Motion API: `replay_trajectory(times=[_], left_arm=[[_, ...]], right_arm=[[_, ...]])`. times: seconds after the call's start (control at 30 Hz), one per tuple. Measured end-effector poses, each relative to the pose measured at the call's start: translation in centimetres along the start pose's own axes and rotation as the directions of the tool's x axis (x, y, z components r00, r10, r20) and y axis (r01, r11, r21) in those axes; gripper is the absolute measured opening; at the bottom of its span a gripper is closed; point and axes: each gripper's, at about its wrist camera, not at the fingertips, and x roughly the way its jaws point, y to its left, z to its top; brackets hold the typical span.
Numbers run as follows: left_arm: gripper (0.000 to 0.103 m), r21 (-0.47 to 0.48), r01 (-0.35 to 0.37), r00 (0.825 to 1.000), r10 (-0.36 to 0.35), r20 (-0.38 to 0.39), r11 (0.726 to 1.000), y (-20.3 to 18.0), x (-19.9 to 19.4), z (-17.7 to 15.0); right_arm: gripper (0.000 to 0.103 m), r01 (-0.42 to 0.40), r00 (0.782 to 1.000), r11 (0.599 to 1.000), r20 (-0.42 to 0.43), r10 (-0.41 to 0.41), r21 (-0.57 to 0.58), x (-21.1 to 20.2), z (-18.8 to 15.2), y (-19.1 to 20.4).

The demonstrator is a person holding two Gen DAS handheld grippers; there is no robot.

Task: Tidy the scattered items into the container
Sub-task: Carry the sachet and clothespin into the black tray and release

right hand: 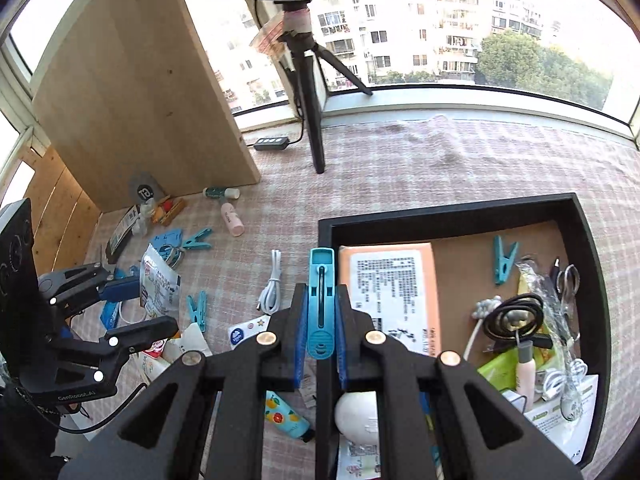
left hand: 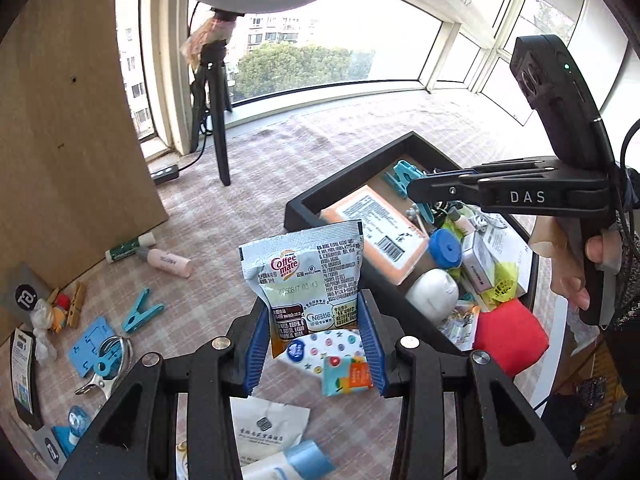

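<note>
My left gripper (left hand: 316, 336) is shut on a silver Coffee mate sachet (left hand: 304, 272) and holds it upright above the checked cloth, left of the black tray (left hand: 344, 176). In the right wrist view the same sachet (right hand: 160, 284) sits between the left gripper's (right hand: 148, 304) jaws. My right gripper (right hand: 320, 320) is shut on a blue clothes peg (right hand: 320, 296) that hangs over the tray's (right hand: 440, 210) left rim. The tray holds an orange packet (right hand: 384, 280), another blue peg (right hand: 504, 260), scissors, a cable and several small items. In the left wrist view the right gripper (left hand: 412, 190) and its peg (left hand: 400, 176) are over the tray.
Scattered on the cloth are a pink tube (right hand: 232, 220), blue pegs (right hand: 198, 308), a white cable (right hand: 272, 284), a blue holder (left hand: 90, 346) and paper packets (left hand: 272, 424). A ring-light tripod (right hand: 316, 128) and a wooden board (right hand: 140, 92) stand behind. A hand (left hand: 572, 280) grips the right handle.
</note>
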Motion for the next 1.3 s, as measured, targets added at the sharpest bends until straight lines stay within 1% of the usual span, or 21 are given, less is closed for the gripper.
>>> replay_trajectory(times=[0.13, 0.3, 0.43, 0.53, 0.57, 0.6, 0.63, 0.67, 0.7, 0.73, 0.77, 0.83, 0.87, 0.97, 1.07, 1.17, 1.23, 1.3], left_arm=[[0.039, 0.058, 0.060, 0.998, -0.061, 0.008, 0.997, -4.4, 0.8, 1.5], [0.039, 0.132, 0.102, 0.994, -0.104, 0.010, 0.986, -9.7, 1.7, 2.9], [0.039, 0.178, 0.134, 0.991, -0.137, 0.006, 0.975, -13.0, 2.3, 3.5], [0.040, 0.211, 0.144, 0.989, -0.147, 0.003, 0.967, -15.3, 2.6, 3.8], [0.041, 0.222, 0.140, 0.990, -0.144, 0.003, 0.965, -15.9, 2.7, 3.8], [0.046, 0.229, 0.129, 0.991, -0.134, 0.009, 0.965, -16.5, 2.8, 3.8], [0.055, 0.228, 0.116, 0.992, -0.122, 0.014, 0.967, -16.9, 2.9, 3.8], [0.060, 0.228, 0.111, 0.993, -0.116, 0.011, 0.967, -17.2, 3.0, 3.8], [0.065, 0.229, 0.112, 0.993, -0.117, 0.011, 0.967, -17.3, 3.0, 3.8], [0.065, 0.229, 0.108, 0.993, -0.114, 0.013, 0.967, -17.4, 3.0, 3.7], [0.065, 0.230, 0.101, 0.994, -0.107, 0.015, 0.968, -17.4, 2.9, 3.7], [0.065, 0.230, 0.094, 0.995, -0.101, 0.017, 0.969, -17.2, 2.9, 3.5], [0.065, 0.225, 0.091, 0.995, -0.097, 0.018, 0.970, -17.0, 2.8, 3.5], [0.063, 0.209, 0.080, 0.996, -0.086, 0.019, 0.975, -16.3, 2.6, 3.2], [0.063, 0.178, 0.062, 0.997, -0.067, 0.023, 0.982, -15.0, 2.2, 3.1], [0.062, 0.146, 0.028, 0.999, -0.031, 0.020, 0.989, -12.9, 1.9, 2.8], [0.059, 0.126, 0.001, 1.000, -0.003, 0.018, 0.992, -11.1, 1.6, 2.4], [0.058, 0.117, -0.037, 0.999, 0.037, 0.007, 0.992, -9.0, 1.3, 1.8]], right_arm=[[0.012, 0.054, 0.998, 0.995, 0.037, -0.057, 0.081, -2.5, -0.7, -4.6], [0.012, 0.120, 0.989, 0.979, 0.061, -0.132, 0.167, -4.8, -2.0, -9.6], [0.012, 0.152, 0.982, 0.962, 0.073, -0.172, 0.226, -6.3, -3.0, -12.5], [0.012, 0.171, 0.978, 0.951, 0.073, -0.196, 0.257, -7.1, -3.7, -14.0], [0.012, 0.178, 0.977, 0.949, 0.071, -0.203, 0.260, -7.2, -3.9, -14.3], [0.013, 0.183, 0.976, 0.949, 0.071, -0.207, 0.258, -7.4, -4.0, -14.5], [0.014, 0.193, 0.974, 0.949, 0.070, -0.217, 0.251, -7.5, -4.1, -14.5], [0.025, 0.209, 0.971, 0.947, 0.061, -0.230, 0.243, -7.5, -4.2, -14.5], [0.035, 0.228, 0.966, 0.944, 0.063, -0.250, 0.240, -7.7, -4.2, -14.4], [0.057, 0.243, 0.960, 0.940, 0.081, -0.269, 0.240, -8.0, -4.3, -14.3], [0.069, 0.253, 0.953, 0.937, 0.105, -0.285, 0.241, -8.5, -4.4, -14.1], [0.070, 0.268, 0.944, 0.932, 0.127, -0.305, 0.245, -9.0, -4.4, -13.8], [0.070, 0.263, 0.944, 0.933, 0.131, -0.301, 0.247, -9.2, -4.2, -13.8], [0.070, 0.234, 0.952, 0.943, 0.138, -0.271, 0.236, -9.1, -3.8, -13.3], [0.070, 0.223, 0.956, 0.952, 0.144, -0.255, 0.207, -8.7, -3.5, -12.3], [0.070, 0.199, 0.965, 0.964, 0.136, -0.224, 0.178, -7.7, -3.1, -11.1], [0.070, 0.183, 0.971, 0.970, 0.128, -0.204, 0.157, -7.0, -2.8, -10.1], [0.069, 0.163, 0.977, 0.978, 0.118, -0.179, 0.129, -6.1, -2.3, -9.0]])
